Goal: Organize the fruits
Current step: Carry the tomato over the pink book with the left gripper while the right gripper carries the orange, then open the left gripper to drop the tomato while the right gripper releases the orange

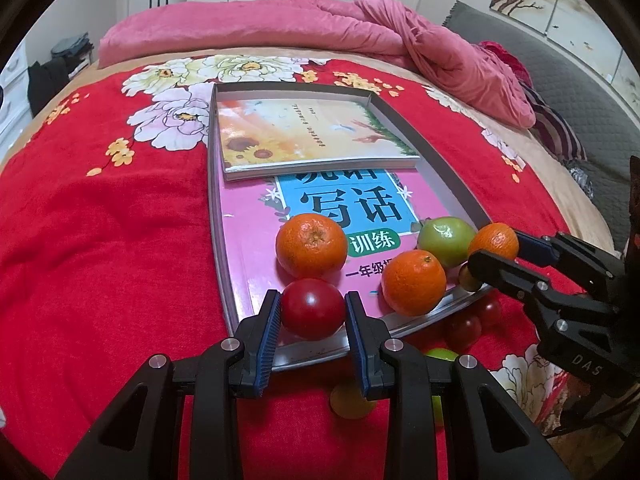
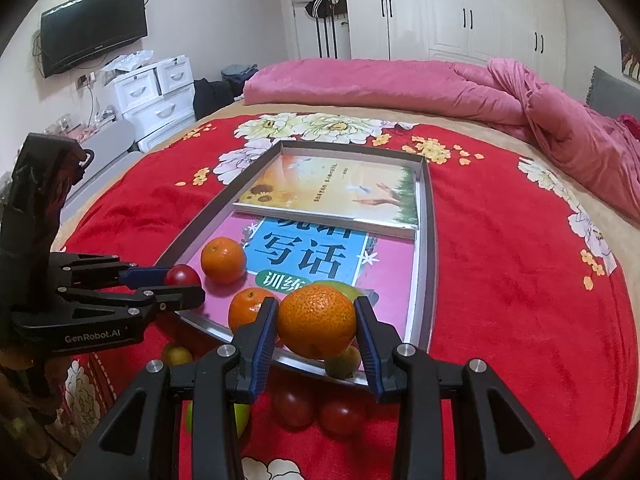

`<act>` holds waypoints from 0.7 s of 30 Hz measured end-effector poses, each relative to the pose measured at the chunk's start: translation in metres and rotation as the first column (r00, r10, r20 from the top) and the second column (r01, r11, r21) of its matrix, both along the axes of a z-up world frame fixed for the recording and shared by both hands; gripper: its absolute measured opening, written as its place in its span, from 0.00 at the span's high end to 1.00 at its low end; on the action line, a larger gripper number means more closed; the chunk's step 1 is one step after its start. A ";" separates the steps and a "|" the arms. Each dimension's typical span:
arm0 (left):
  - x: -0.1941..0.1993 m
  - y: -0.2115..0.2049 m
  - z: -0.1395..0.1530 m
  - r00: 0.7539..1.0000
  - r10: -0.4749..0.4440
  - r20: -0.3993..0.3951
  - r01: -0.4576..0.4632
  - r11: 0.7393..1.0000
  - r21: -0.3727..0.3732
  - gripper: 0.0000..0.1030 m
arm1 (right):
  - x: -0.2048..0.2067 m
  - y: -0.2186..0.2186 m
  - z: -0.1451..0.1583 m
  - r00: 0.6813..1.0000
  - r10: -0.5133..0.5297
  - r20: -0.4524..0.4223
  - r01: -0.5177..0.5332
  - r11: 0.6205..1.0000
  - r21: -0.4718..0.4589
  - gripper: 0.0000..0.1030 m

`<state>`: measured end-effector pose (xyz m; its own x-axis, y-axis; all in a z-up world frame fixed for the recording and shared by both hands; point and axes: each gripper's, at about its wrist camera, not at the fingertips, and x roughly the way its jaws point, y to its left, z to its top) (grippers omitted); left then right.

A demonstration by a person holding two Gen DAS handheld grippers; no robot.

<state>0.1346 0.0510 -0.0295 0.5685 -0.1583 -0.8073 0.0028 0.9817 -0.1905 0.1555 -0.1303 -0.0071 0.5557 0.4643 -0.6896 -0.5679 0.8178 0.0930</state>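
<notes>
Both grippers hold fruit over the near end of the tray (image 1: 436, 168).

The left gripper (image 1: 313, 312) is clenched on a red tomato (image 1: 312, 309) at the tray's near rim — the right gripper (image 2: 316, 322) grasps an orange (image 2: 317, 321) above that rim. Two more oranges (image 1: 311, 245) and a green fruit (image 1: 446, 240) lie inside the tray on a pink book (image 1: 248, 240); two tomatoes (image 2: 294, 406) lie just outside it on the red blanket (image 1: 100, 240).

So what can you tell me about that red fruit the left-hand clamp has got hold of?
The red tomato is round, smooth and glossy, with a bright highlight on top. It sits between the left gripper's blue ribbed pads, over the tray's near rim, just in front of an orange.
</notes>
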 end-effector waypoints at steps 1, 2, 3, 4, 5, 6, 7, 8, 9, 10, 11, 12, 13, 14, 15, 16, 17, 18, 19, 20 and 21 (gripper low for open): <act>0.000 0.000 0.000 1.000 0.001 0.000 -0.001 1.000 -0.001 0.68 | -0.001 0.001 -0.001 1.000 0.002 -0.001 -0.002 1.000 -0.001 0.63; 0.000 0.000 0.000 1.000 0.000 0.000 0.000 1.000 0.000 0.68 | 0.000 0.002 -0.002 1.000 0.005 -0.002 -0.005 1.000 -0.002 0.63; 0.000 0.000 0.000 1.000 -0.001 0.000 0.001 1.000 0.000 0.68 | 0.000 0.002 -0.003 1.000 0.006 -0.002 -0.006 1.000 -0.004 0.63; 0.000 0.000 0.000 1.000 0.000 0.000 0.000 1.000 0.000 0.68 | 0.000 0.003 -0.004 1.000 0.006 -0.004 -0.006 1.000 -0.006 0.62; 0.000 0.000 0.000 1.000 0.001 0.000 -0.001 1.000 -0.001 0.68 | -0.001 0.003 -0.005 1.000 0.007 -0.005 -0.007 1.000 -0.006 0.63; 0.000 0.000 0.000 1.000 0.000 0.000 0.000 1.000 0.000 0.68 | 0.000 0.003 -0.006 1.000 0.007 -0.006 -0.007 1.000 -0.007 0.62; 0.000 0.000 0.000 1.000 0.000 0.000 0.000 1.000 0.000 0.68 | 0.000 0.003 -0.007 1.000 0.006 -0.007 -0.007 1.000 -0.008 0.63; 0.000 0.000 0.000 1.000 0.001 0.000 -0.001 1.000 0.000 0.68 | 0.000 0.004 -0.007 1.000 0.007 -0.009 -0.007 1.000 -0.008 0.63; 0.000 0.000 0.000 1.000 0.000 0.000 0.000 1.000 0.000 0.68 | 0.000 0.004 -0.008 1.000 0.009 -0.012 -0.009 1.000 -0.009 0.62; 0.000 0.000 0.000 1.000 0.000 0.000 0.000 1.000 0.000 0.68 | 0.000 0.004 -0.009 1.000 0.011 -0.016 -0.011 1.000 -0.009 0.62; 0.000 0.000 0.000 1.000 0.001 0.000 -0.001 1.000 0.000 0.68 | 0.001 0.004 -0.009 1.000 0.010 -0.018 -0.011 1.000 -0.010 0.62; 0.000 0.000 0.000 1.000 0.000 0.000 0.000 1.000 0.000 0.68 | 0.001 0.004 -0.009 1.000 0.009 -0.019 -0.009 1.000 -0.010 0.62; 0.000 0.000 0.000 1.000 0.000 0.000 0.000 1.000 0.000 0.68 | 0.001 0.004 -0.010 1.000 0.007 -0.022 -0.007 1.000 -0.010 0.62; 0.000 0.000 0.000 1.000 0.000 0.000 0.000 1.000 0.000 0.68 | 0.001 0.003 -0.011 1.000 0.005 -0.027 -0.006 1.000 -0.008 0.62; 0.000 0.000 0.000 1.000 0.000 0.000 0.000 1.000 -0.001 0.68 | 0.002 0.002 -0.011 0.999 0.003 -0.034 -0.003 1.000 -0.005 0.62; 0.000 0.000 0.000 1.000 0.000 -0.001 0.000 1.000 -0.001 0.68 | 0.002 0.002 -0.012 0.999 0.001 -0.036 -0.001 1.000 -0.003 0.62; 0.000 0.000 0.000 1.000 0.000 -0.001 0.000 1.000 -0.001 0.68 | 0.003 0.001 -0.012 0.999 0.001 -0.040 -0.001 1.000 0.001 0.62; 0.000 0.000 0.000 1.000 0.000 -0.001 0.000 1.000 -0.001 0.68 | 0.003 0.001 -0.012 0.999 0.001 -0.043 -0.001 1.000 0.002 0.62; 0.000 0.000 0.000 1.000 0.000 -0.001 0.000 1.000 -0.002 0.68 | 0.003 0.001 -0.012 0.999 0.000 -0.044 0.000 1.000 0.001 0.62; 0.000 0.000 -0.001 1.000 0.000 -0.001 0.000 1.000 -0.002 0.68 | 0.003 0.001 -0.012 0.999 -0.002 -0.045 0.002 1.000 0.001 0.62; 0.001 0.000 -0.001 1.000 0.000 -0.002 0.000 1.000 -0.002 0.68 | 0.003 0.000 -0.011 0.999 0.000 -0.044 0.000 1.000 0.004 0.62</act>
<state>0.1354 0.0506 -0.0303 0.5673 -0.1599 -0.8078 0.0022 0.9813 -0.1927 0.1580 -0.1300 -0.0184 0.5250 0.4670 -0.7115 -0.5630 0.8175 0.1211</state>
